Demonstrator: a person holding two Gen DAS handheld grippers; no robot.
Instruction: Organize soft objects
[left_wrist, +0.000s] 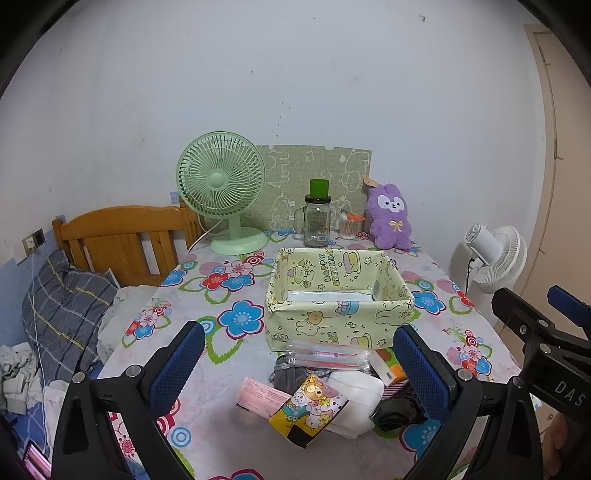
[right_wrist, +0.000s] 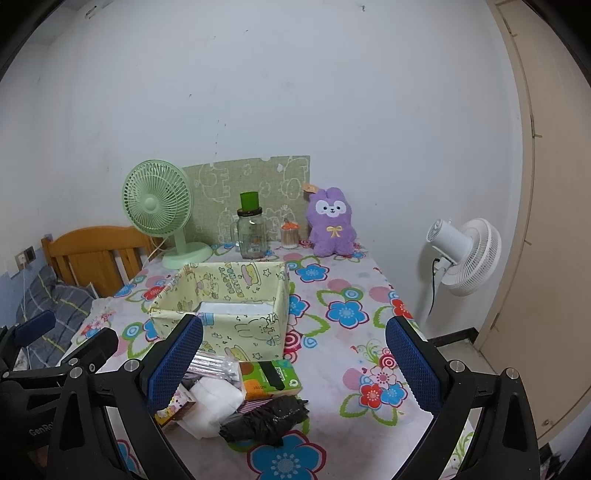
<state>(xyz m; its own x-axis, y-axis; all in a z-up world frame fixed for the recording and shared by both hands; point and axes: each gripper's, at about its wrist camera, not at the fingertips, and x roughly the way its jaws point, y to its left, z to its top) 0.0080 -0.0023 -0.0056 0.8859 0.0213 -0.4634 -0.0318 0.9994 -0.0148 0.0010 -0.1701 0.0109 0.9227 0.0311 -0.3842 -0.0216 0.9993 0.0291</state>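
Observation:
A yellow cartoon-print box (left_wrist: 338, 321) (right_wrist: 236, 328) stands open in the middle of the flowered table, holding only a white sheet on its floor. In front of it lies a small heap: a cartoon tissue pack (left_wrist: 308, 408), a pink packet (left_wrist: 260, 397), a white cloth wad (left_wrist: 360, 391) (right_wrist: 212, 404), a clear pouch (left_wrist: 327, 356), a black crumpled bag (right_wrist: 264, 421) (left_wrist: 397, 410) and an orange-green tissue pack (right_wrist: 269, 378). My left gripper (left_wrist: 299, 369) hovers open over the heap. My right gripper (right_wrist: 293, 365) is open too, just right of the heap, holding nothing.
Along the back edge stand a green desk fan (left_wrist: 221, 192), a glass jar with a green lid (left_wrist: 317, 218), a cotton-swab jar (left_wrist: 349, 225) and a purple plush rabbit (left_wrist: 391, 218). A wooden bed (left_wrist: 122, 240) with bedding lies left; a white floor fan (right_wrist: 463, 254) stands right.

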